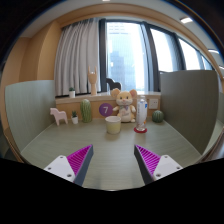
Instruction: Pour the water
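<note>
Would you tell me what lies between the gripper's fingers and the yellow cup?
Only bare table: the gripper, open, faces the yellow cup in the gripper view.

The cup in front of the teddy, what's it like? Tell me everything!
The cup is small, pale yellowish-cream and looks like plastic or paper. It stands upright on the grey-green table, just in front of the plush bear, well beyond the open tool. Nothing grips it. What is inside cannot be seen.

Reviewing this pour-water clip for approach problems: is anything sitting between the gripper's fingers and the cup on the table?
Nothing visible does. The gripper is open, and the bare table runs from the fingers straight to the cup. The plush toy and white bottle stand beyond or beside the cup, not in the way.
</note>
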